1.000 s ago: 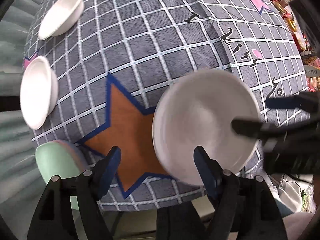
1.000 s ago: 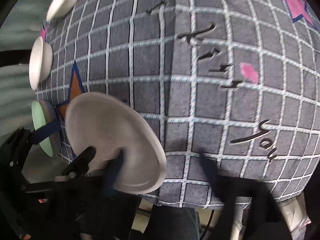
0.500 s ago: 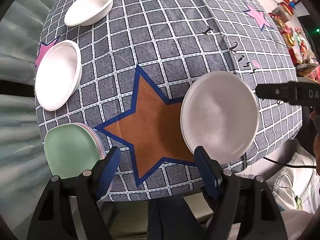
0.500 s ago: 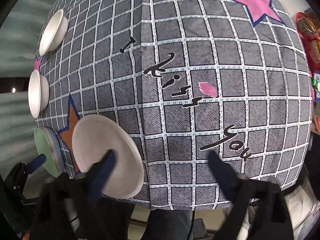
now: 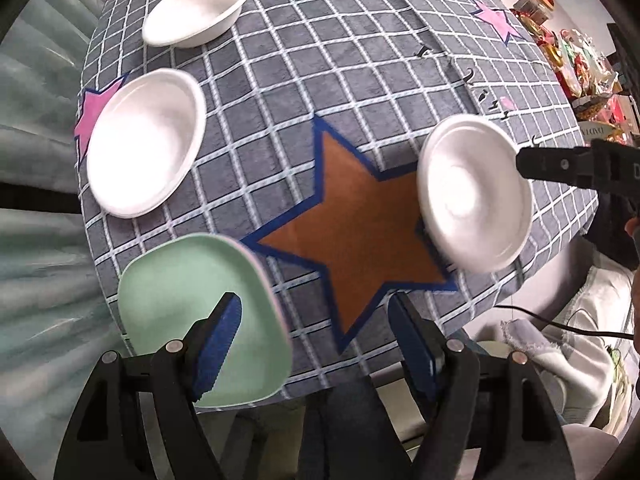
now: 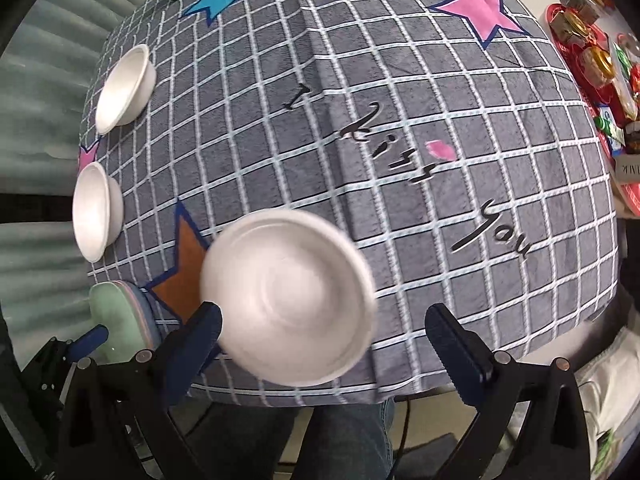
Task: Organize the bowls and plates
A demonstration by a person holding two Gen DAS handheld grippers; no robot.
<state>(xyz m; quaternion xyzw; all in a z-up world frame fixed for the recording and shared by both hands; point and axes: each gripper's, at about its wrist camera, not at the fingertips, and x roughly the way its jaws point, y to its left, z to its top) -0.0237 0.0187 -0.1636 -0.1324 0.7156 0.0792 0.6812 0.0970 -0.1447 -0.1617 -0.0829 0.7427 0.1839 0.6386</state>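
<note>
While lying on the tablecloth (image 6: 400,160), white bowl (image 6: 288,296) between right gripper (image 6: 324,324) jaws, wide apart, unclamped.

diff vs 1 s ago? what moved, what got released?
The right gripper let go of the near white bowl; its jaws now stand wide and it has lifted clear, leaving the bowl on the cloth beside the orange star. The left gripper, open and empty, swung over toward the green plate. The two far bowls stayed put.
</note>
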